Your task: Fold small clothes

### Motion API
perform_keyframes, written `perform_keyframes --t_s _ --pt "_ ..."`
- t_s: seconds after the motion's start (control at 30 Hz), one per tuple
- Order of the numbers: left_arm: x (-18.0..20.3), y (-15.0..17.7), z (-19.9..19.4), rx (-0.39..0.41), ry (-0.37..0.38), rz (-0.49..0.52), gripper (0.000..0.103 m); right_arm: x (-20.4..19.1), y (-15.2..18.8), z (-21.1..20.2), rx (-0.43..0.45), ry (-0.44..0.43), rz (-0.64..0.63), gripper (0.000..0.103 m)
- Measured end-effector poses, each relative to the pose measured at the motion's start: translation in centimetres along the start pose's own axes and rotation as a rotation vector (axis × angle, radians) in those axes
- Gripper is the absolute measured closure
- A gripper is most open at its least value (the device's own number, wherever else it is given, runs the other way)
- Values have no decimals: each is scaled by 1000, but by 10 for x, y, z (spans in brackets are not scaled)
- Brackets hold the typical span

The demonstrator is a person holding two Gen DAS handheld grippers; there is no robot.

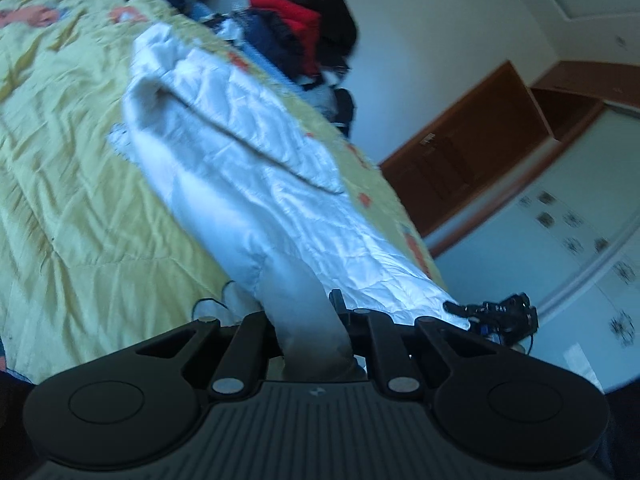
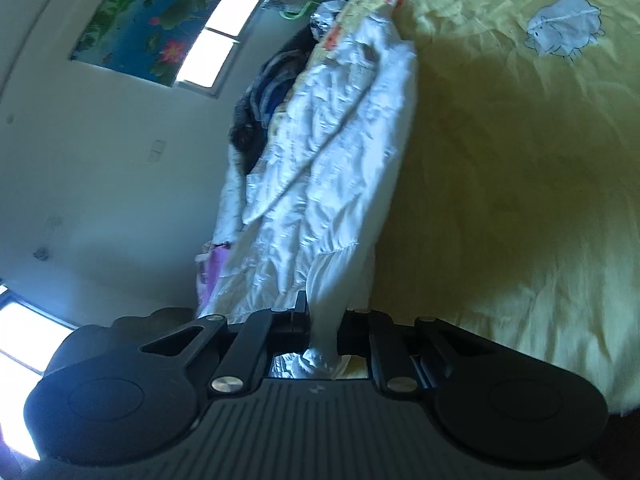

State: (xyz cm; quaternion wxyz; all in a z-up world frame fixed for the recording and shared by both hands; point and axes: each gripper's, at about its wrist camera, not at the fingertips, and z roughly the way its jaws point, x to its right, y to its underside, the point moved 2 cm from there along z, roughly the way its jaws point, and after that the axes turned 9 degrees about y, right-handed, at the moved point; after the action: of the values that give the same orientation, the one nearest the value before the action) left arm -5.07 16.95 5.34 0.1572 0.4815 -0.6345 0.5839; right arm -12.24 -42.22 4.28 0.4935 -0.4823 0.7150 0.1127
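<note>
A white crinkled garment (image 1: 260, 160) lies stretched along the edge of a yellow bedspread (image 1: 80, 180). My left gripper (image 1: 308, 316) is shut on one bunched end of it, and the cloth rises from the bed into the jaws. In the left wrist view the right gripper (image 1: 496, 312) shows small at the garment's other near corner. The right wrist view has the same white garment (image 2: 332, 160) running away along the yellow bedspread (image 2: 500, 200). My right gripper (image 2: 322, 320) is shut on a gathered corner of it, and a fold of cloth hangs down between the fingers.
A heap of red, black and blue clothes (image 1: 304, 28) sits at the far end of the bed. A brown wooden door (image 1: 460, 152) and a white wardrobe (image 1: 560, 220) stand beyond the bed edge. Dark clothes (image 2: 256, 100), a purple item (image 2: 214, 268) and a window (image 2: 216, 36) lie on the other side.
</note>
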Motion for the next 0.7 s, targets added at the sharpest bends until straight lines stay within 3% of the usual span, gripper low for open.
perform_keyframes --t_s 0.2,0.4,0.57,0.7 --pt "-10 -40 -12 122 20 -4 91 -25 -25 -14 61 -104 -69 89" --pt "-43 -122 16 273 13 -84 91 -41 -120 28 150 -148 -66 89" --pt "-60 -187 51 301 -59 -71 91 -45 -206 81 180 -125 -18 89" --pt "-74 -225 68 320 -112 -75 91 -44 -255 123 175 -71 3 89"
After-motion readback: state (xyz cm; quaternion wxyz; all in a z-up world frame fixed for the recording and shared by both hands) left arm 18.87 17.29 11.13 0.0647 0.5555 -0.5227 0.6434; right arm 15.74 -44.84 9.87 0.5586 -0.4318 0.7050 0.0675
